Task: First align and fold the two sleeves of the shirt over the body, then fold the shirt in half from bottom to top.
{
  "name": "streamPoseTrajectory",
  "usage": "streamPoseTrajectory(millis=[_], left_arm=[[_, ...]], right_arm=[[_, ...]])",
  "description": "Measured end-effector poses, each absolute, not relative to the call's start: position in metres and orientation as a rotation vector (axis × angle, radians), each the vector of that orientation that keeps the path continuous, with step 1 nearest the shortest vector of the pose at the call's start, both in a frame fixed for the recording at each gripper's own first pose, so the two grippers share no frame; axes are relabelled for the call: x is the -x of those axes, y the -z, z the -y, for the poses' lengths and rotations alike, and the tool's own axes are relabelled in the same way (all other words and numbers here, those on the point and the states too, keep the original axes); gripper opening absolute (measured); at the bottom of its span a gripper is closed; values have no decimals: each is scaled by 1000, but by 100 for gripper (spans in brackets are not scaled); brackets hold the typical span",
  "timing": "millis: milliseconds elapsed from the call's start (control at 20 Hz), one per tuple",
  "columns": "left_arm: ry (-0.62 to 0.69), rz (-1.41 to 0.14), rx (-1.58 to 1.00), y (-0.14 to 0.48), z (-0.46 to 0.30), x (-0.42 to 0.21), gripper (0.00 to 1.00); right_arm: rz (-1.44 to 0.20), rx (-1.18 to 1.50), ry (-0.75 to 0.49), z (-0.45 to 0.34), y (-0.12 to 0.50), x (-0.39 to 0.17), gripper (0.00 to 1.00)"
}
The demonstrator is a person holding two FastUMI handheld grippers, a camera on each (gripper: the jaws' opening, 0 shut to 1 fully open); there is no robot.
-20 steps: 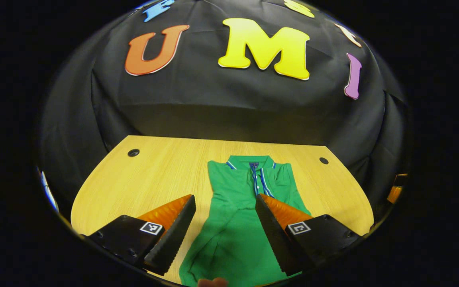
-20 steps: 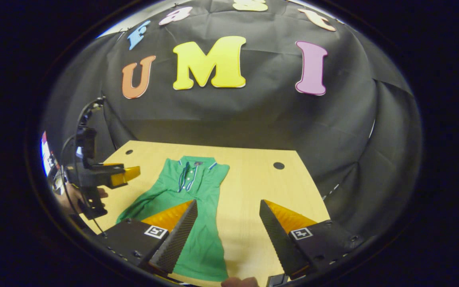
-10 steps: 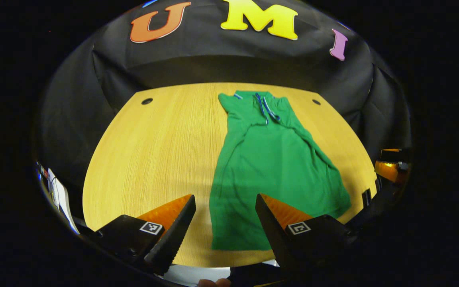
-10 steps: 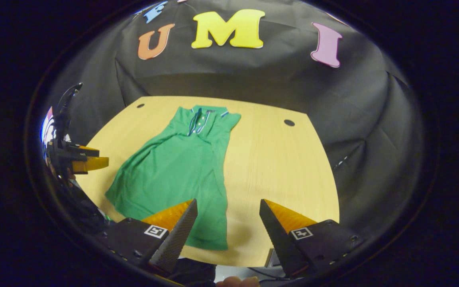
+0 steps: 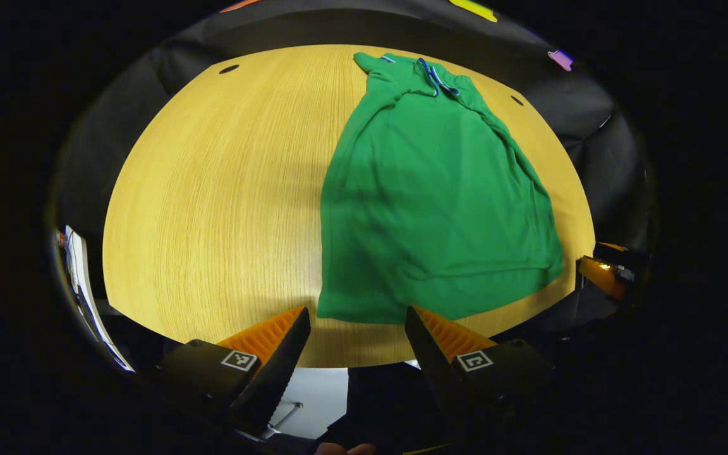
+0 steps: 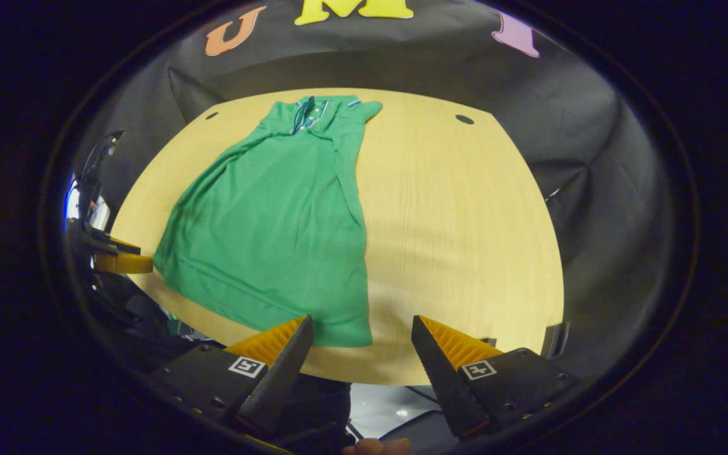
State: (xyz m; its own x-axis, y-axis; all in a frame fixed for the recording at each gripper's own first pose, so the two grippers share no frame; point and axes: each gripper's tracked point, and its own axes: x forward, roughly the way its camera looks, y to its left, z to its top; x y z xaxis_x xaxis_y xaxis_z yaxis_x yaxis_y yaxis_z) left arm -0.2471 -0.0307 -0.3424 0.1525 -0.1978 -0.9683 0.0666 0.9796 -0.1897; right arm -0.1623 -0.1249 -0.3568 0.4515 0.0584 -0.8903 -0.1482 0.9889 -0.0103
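Both grippers have pulled back toward the near edge of the table since the earlier frames, so much more of the tabletop and the whole length of the shirt now lies ahead of them. In the left gripper view, the left gripper [image 5: 357, 328] hangs with its fingers spread apart, pinching nothing, just off the near edge and in line with the hem's left corner. In the right gripper view, the right gripper [image 6: 361, 338] is likewise spread and empty, poised above the near edge beside the hem's right corner.

Between them the green shirt [image 5: 433, 196] lies flat on the wooden table [image 5: 212, 189], collar at the far end, hem at the near end. Both sleeves are folded in over the body, so its outline is a long narrow shape widening toward the hem. The shirt sits right of centre in the left gripper view, with bare wood to its left.

No container stands on the table.
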Motion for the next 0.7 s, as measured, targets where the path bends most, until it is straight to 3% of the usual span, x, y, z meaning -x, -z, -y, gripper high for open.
streamPoseTrajectory(millis=[250,700], left_arm=[[166,-1437,106,359,27,242,98],[135,-1506,140,376,29,250,98]], right_arm=[[-1221,91,-142,123,384,171,96],[-1304,145,-152,118,416,165,96]])
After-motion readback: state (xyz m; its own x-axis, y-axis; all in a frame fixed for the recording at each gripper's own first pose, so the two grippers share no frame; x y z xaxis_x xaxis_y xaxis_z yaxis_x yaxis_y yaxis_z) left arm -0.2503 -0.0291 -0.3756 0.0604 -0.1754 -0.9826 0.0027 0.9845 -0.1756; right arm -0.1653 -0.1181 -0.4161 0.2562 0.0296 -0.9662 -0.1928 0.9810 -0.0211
